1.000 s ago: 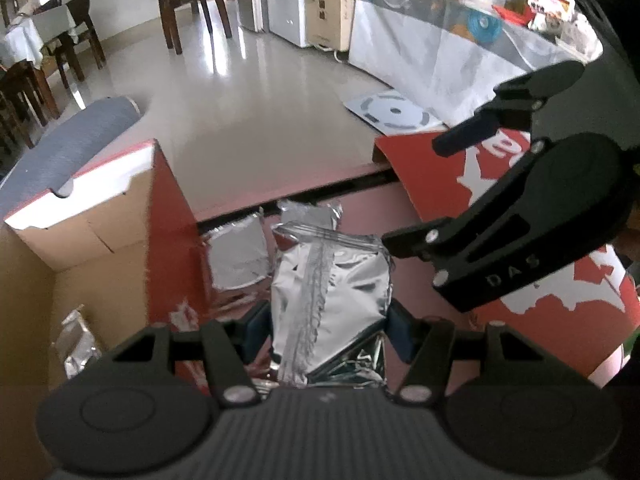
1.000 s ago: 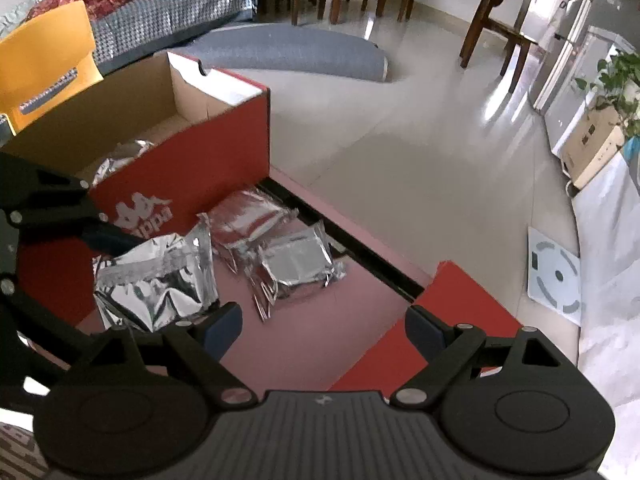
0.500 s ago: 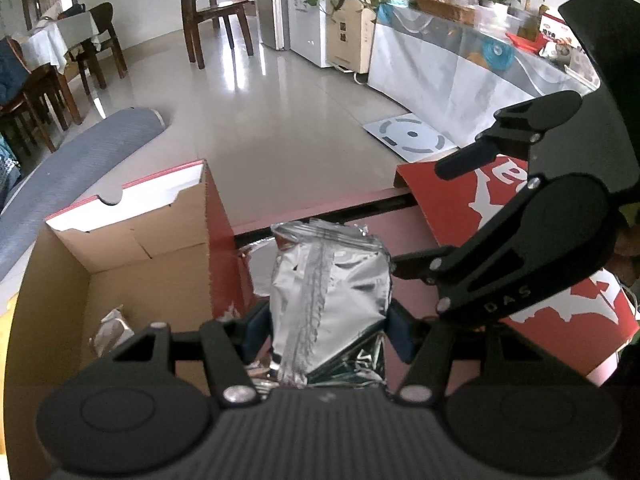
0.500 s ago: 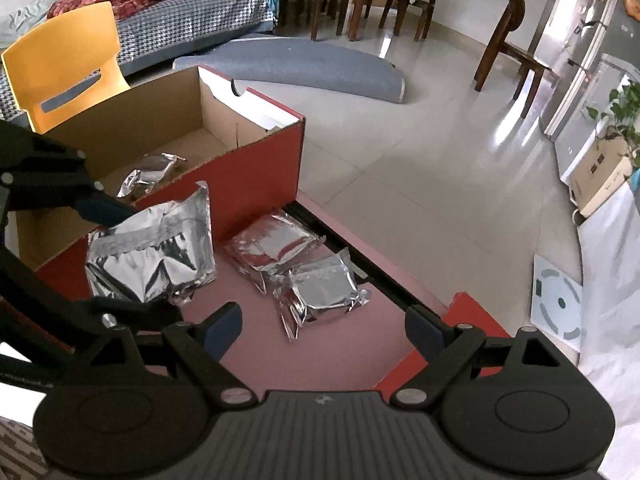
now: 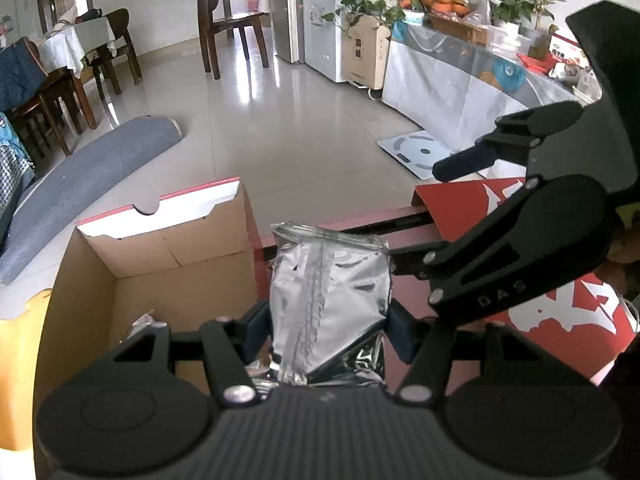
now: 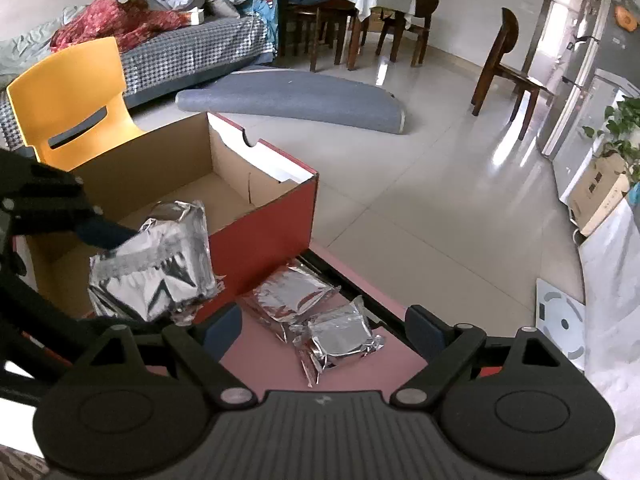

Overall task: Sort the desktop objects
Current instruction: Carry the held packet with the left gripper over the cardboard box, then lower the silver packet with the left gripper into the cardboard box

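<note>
My left gripper (image 5: 326, 330) is shut on a silver foil packet (image 5: 330, 298), held in the air beside the right wall of an open red cardboard box (image 5: 168, 256). The right wrist view shows the same held packet (image 6: 154, 268) hanging at the red box (image 6: 264, 236) wall. Another foil packet (image 5: 140, 322) lies inside the box. Two more foil packets (image 6: 292, 294) (image 6: 340, 336) lie on the pink table (image 6: 264, 356), in front of my right gripper (image 6: 324, 330), which is open with nothing between its fingers.
A red box lid (image 5: 532, 264) with white print lies on the table to the right, under the right gripper's body (image 5: 532, 256). A yellow chair (image 6: 68, 96) stands behind the box. Beyond the table edge are tiled floor, a grey mat (image 6: 292, 96) and a white scale (image 6: 560, 320).
My left gripper has risen with the foil packet and shifted left toward the box, so the box's inside shows more. My right gripper has lifted and drawn back from the two packets.
</note>
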A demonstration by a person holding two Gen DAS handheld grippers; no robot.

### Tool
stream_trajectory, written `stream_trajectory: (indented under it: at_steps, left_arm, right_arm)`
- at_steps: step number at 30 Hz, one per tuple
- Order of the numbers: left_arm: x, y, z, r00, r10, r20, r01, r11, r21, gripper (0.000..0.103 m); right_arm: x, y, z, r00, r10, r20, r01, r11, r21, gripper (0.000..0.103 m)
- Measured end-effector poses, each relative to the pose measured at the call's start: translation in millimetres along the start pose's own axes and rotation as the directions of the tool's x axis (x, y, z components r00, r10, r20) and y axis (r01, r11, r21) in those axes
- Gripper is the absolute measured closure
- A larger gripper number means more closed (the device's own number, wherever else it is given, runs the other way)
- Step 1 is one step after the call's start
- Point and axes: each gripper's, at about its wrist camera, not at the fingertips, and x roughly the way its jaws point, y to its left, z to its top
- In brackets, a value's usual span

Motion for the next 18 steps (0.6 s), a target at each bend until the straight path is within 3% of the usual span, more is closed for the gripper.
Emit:
stream_trajectory:
  at_steps: [18]
  left_arm:
    - [-24.7,28.8,0.5,0.999,0.037,0.039,-0.036,0.999,-0.041,0.045]
  right_arm:
    - [-4.5,16.7,22.7,0.998,0.033,0.052,-0.033,0.999,-0.003,0.014]
